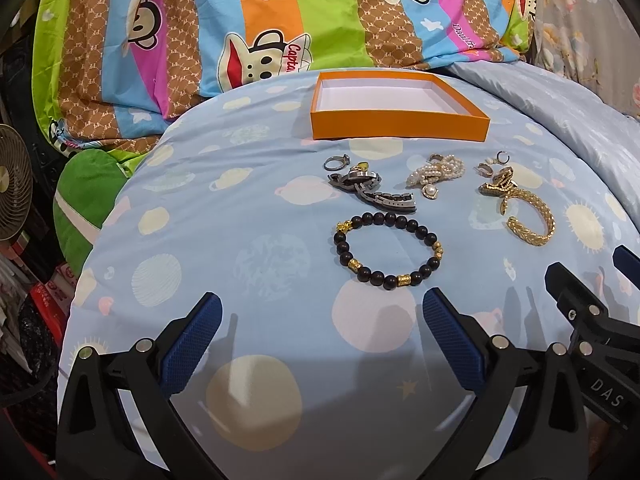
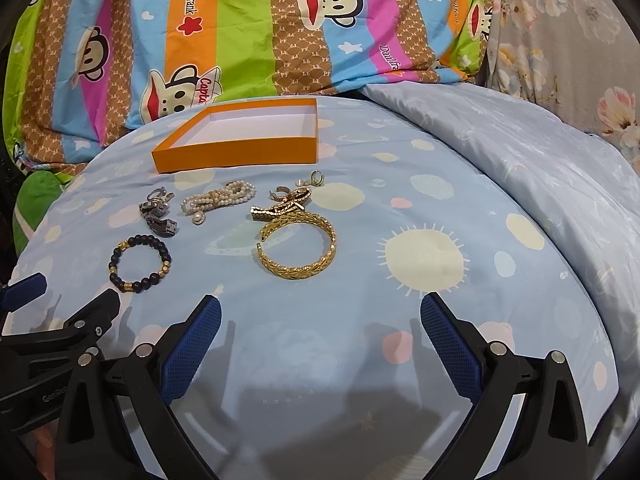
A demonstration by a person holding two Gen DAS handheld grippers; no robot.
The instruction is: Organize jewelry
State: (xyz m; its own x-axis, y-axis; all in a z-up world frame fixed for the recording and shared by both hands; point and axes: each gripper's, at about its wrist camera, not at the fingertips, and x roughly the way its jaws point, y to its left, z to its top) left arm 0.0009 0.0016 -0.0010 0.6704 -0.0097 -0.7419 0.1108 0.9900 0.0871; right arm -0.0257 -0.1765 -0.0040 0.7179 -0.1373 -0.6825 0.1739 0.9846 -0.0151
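Two grippers hang low over the bed [image 1: 256,208], side by side, and you hold both with fingers spread wide and nothing between them. Your left gripper [image 1: 322,334] points at the bead bracelet [image 1: 387,251], which lies flat just ahead of its fingertips. Your right gripper [image 2: 320,334] points at the gold bangle [image 2: 298,246], also lying flat a little ahead of it.

Beyond the bead bracelet you have a grey link band [image 1: 370,190] in a heap, with a silver ring [image 1: 335,162] just behind it. To the right of those sits a bunch of pearls [image 1: 436,174], then a gold chain [image 1: 498,187] that touches the bangle's far edge, with small earrings [image 1: 494,162] behind it.

Farther back, apart from all the jewelry, the orange box [image 1: 400,128] stands open, its white inside bare. Behind the box lies a striped cartoon quilt [image 1: 280,20].
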